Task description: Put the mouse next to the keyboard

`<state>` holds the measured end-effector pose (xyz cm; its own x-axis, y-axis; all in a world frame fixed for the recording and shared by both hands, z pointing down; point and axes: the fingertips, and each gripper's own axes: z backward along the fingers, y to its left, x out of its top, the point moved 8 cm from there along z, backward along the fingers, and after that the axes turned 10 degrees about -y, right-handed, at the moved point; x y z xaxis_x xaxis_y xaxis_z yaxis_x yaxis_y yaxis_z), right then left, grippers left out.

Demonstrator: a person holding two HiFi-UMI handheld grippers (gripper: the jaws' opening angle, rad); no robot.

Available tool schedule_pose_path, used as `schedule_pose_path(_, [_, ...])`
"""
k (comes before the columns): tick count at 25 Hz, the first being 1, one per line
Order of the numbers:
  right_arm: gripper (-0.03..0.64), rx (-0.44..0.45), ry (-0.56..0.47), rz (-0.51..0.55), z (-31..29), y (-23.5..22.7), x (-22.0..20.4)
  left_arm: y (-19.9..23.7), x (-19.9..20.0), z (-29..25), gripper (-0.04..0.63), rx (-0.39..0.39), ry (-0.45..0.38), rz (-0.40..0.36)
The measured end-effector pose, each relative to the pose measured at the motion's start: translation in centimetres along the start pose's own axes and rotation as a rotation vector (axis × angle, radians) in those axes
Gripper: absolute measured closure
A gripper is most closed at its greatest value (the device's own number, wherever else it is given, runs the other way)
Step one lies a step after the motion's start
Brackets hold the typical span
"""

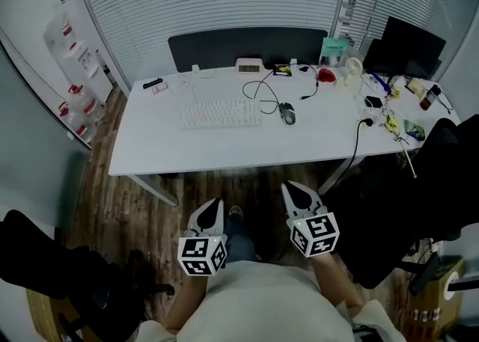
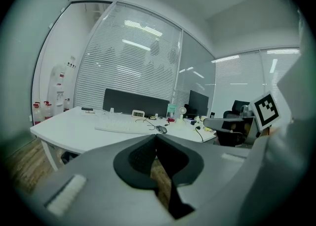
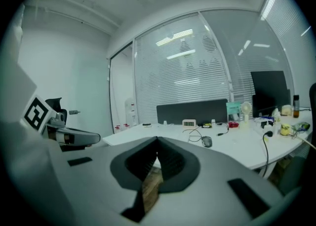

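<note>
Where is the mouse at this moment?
In the head view, the mouse sits on the white desk near its middle, just right of the keyboard and apart from it.

**Legible text in the scene: none can be read.**
The left gripper (image 1: 215, 203) and the right gripper (image 1: 295, 186) each bear black-and-white square markers (image 1: 323, 230), coded patterns without letters or digits. On the desk (image 1: 150, 146), the small clock (image 1: 249, 66) has a display whose digits are too small to read, and the print on the teal card (image 1: 334, 48) is also illegible. The sheets (image 1: 349, 0) posted on the window frame and the red stickers on the white dispenser (image 1: 78, 56) are too blurred to make out.
</note>
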<state>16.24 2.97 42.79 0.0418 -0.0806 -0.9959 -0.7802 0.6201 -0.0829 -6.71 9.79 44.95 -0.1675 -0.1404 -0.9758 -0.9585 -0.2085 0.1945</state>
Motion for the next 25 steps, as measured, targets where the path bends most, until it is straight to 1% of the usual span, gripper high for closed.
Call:
schedule_pose_path(10, [0.615,0.002,-0.034,-0.012,1.6,1.2,-0.2,-1.0,-0.2,1.0,0.584,-0.049,-0.008,-0.010])
schedule_pose_path(13, [0.615,-0.011,-0.043,-0.004,1.6,1.3,0.0,-0.9,-0.1,1.2,0.584,-0.053,-0.010,-0.009])
schedule_pose_path(18, [0.615,-0.008,-0.058,0.013,1.5,1.4,0.3,-0.6,0.0,1.2,0.584,-0.050,-0.008,-0.011])
schedule_pose_path(25, [0.615,-0.011,-0.069,0.009,1.4,1.2,0.5,-0.5,0.2,0.7,0.584,-0.052,-0.003,-0.022])
